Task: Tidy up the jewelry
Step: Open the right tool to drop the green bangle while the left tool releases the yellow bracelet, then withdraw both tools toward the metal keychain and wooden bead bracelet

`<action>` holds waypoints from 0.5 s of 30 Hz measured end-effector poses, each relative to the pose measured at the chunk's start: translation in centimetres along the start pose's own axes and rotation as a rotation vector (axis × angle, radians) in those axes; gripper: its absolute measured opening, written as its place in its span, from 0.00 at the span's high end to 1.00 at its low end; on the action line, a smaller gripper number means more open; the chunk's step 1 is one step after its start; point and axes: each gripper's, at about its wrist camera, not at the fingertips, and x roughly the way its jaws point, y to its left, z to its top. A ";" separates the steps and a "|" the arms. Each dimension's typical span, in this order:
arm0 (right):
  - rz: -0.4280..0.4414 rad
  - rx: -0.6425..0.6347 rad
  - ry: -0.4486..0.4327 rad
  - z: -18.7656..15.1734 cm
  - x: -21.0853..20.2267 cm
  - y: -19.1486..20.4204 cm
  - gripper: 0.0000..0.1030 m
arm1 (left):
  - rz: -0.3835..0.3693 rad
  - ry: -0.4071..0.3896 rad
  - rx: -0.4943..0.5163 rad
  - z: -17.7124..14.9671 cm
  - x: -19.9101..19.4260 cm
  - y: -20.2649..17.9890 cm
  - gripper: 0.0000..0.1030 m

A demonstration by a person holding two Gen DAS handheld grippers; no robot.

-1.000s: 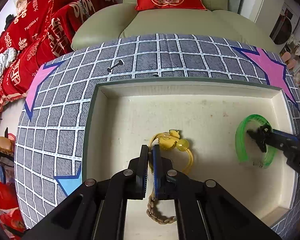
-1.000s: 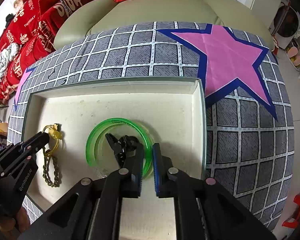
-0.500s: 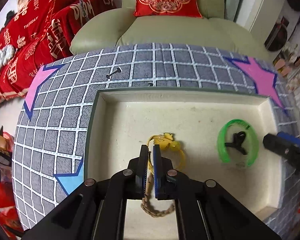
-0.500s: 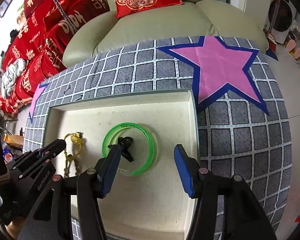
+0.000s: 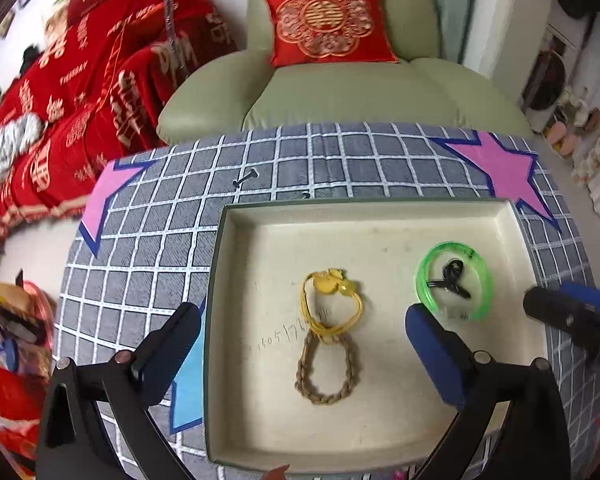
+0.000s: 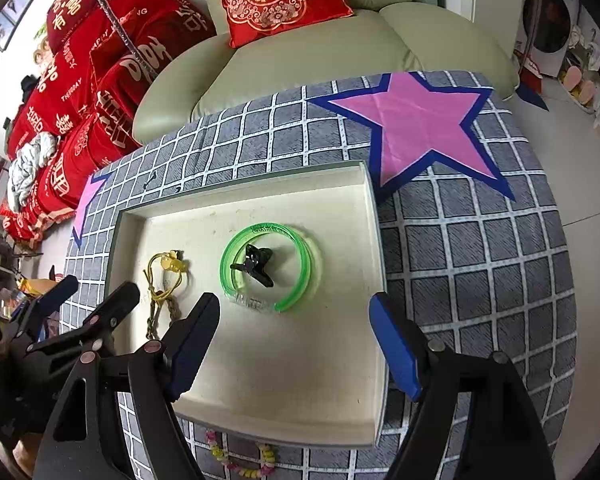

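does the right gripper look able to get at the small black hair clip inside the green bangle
Probably yes: the right gripper is open above the tray, nothing covers the black clip, though the green bangle rings it closely.

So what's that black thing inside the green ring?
Inside the green bangle lies a small black hair clip, flat on the tray floor. Nothing else sits in the ring, and nothing covers it.

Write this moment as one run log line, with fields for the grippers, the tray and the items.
left gripper: open, empty | right gripper: open, empty | tray: holds yellow bracelet, braided bracelet, green bangle around black clip
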 end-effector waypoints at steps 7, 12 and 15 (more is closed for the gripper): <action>-0.003 0.014 -0.020 -1.5 -1.8 -0.2 0.14 | 0.081 -0.010 0.018 -5.0 2.4 -0.2 0.00; 0.001 0.020 -0.046 -3.6 -3.5 0.0 0.13 | 0.063 0.034 0.017 -8.7 4.2 0.4 0.00; 0.021 0.022 -0.071 -4.9 -4.8 0.2 0.13 | 0.061 0.023 0.018 -11.3 4.4 1.1 0.00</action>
